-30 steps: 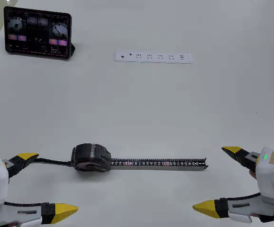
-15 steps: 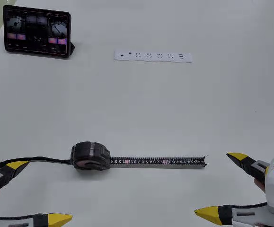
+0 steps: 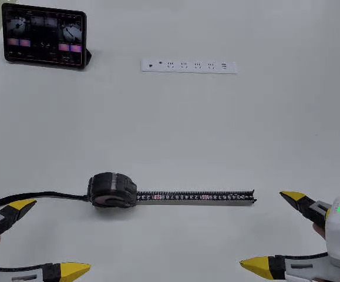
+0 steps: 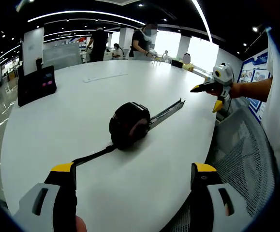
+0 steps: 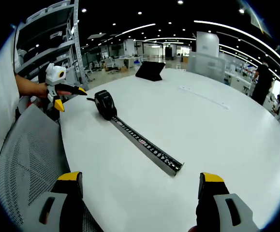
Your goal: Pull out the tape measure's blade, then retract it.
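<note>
Compared with one second ago, the left gripper [image 3: 55, 236] has drawn back toward the near left corner, and its upper jaw is now apart from the strap [image 3: 40, 195]. The right gripper [image 3: 266, 230] has stayed nearly in its place. The tape measure [image 3: 112, 191] has not moved, and the same length of blade [image 3: 196, 196] is out.

A wide white table [image 3: 175, 129] carries everything. At its far left a dark tablet [image 3: 44, 35] stands on a stand with its screen lit. A white power strip [image 3: 188, 66] lies flat at the far middle, well apart from the tablet.

Both grippers have yellow tips and are wide open with nothing between the jaws. The left one is at the near left edge of the table. The right one is at the near right edge, near the free end of the blade but not touching it.

The tape measure lies near the front of the table between the two grippers, its dark round case resting on its side. The blade runs straight from the case toward the right gripper and lies flat on the table with its numbers up. The thin black strap comes out of the other side of the case and lies on the table, pointing toward the left gripper.
</note>
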A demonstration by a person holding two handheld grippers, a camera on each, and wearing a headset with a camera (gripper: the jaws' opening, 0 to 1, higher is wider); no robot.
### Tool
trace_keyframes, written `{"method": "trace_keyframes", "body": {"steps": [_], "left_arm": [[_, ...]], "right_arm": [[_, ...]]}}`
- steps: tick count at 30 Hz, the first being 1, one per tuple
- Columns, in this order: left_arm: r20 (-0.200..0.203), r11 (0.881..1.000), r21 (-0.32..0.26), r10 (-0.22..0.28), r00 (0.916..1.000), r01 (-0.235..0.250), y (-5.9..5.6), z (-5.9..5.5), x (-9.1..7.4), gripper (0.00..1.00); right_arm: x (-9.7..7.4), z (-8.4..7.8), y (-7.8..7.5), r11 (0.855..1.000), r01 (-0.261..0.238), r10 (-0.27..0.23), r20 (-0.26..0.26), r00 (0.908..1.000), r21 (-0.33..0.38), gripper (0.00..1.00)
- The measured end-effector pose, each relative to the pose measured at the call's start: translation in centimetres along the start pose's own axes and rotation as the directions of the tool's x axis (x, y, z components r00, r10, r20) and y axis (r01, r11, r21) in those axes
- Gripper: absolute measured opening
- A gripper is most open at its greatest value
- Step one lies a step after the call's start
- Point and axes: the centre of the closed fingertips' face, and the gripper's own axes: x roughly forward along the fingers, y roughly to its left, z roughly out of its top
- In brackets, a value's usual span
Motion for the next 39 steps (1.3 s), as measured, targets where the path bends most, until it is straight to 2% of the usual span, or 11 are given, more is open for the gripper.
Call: {"method": "trace_keyframes", "body": {"steps": [6,11,39], "left_arm": [[-0.004,1.000,-0.007,0.002,1.0000,-0.002,0.0,-0.4,-0.1,0.96],[0.004,1.000,-0.010,0.000,1.0000,0.000,-0.1,0.0,0.0,0.96],[0.004,1.000,-0.012,0.000,1.0000,0.000,0.0,0.3,0.1,0.95]], "right_arm": [[0.1,0.0,0.2,1.000,-0.003,0.003,-0.002,1.0000,-0.002,0.99],[0.2,0.1,0.4,1.000,-0.007,0.007,-0.003,1.0000,-0.008,0.99],[1.6,0.4,1.3,0.999,-0.034,0.034,0.007,0.9994,-0.022,0.99]]}}
